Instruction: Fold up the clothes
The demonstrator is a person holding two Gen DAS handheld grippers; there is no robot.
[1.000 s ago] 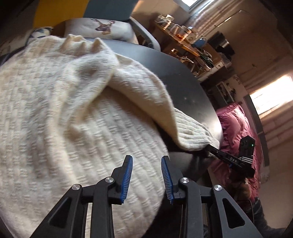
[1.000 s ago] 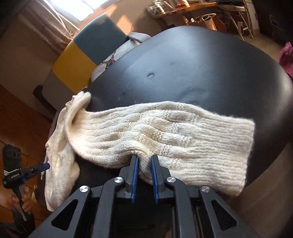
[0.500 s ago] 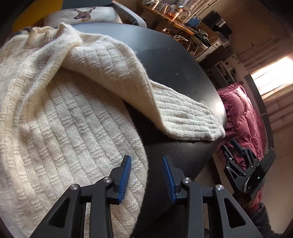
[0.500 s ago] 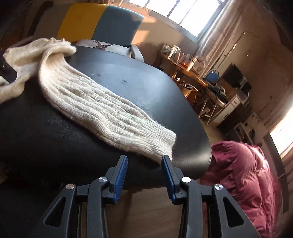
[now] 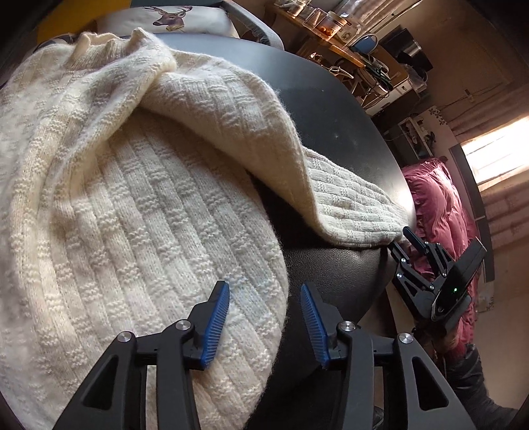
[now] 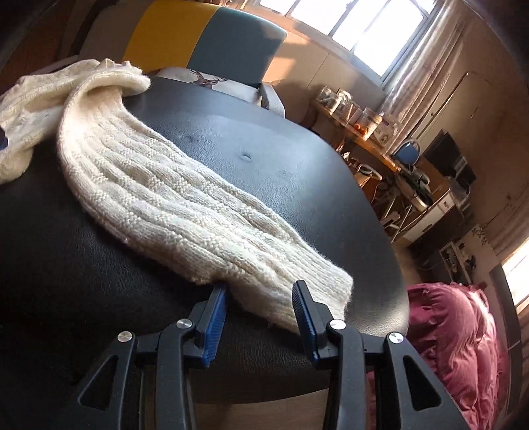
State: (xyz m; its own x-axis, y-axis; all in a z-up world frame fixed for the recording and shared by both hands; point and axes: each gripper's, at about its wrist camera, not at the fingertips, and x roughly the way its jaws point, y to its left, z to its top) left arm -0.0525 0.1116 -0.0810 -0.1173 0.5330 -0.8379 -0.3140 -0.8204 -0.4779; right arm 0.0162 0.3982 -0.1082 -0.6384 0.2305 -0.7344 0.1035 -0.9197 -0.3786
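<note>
Lying spread over a black padded surface (image 6: 297, 172), the cream knitted sweater (image 5: 125, 211) has its body bunched to one side while one sleeve (image 6: 185, 215) stretches flat across the dark leather toward the rounded edge. In the left wrist view the sweater's body fills most of the frame, and the sleeve folds out from it to end at the cuff (image 5: 363, 225) near the edge.

The left gripper (image 5: 264, 321) hovers with its jaws released and spread, one blue pad over the knit's lower edge, the other over bare black leather, grasping nothing. The right gripper (image 6: 261, 317) is at the sleeve's cuff, its jaws also spread wide, with the cuff end lying between them but not clamped; it shows in the left view as well, just beside the cuff.

Beyond the surface stand a yellow and teal chair (image 6: 205, 36) with a deer-print cushion (image 5: 172, 20), a cluttered wooden shelf (image 6: 360, 125), and a crimson quilt (image 6: 463, 357).
</note>
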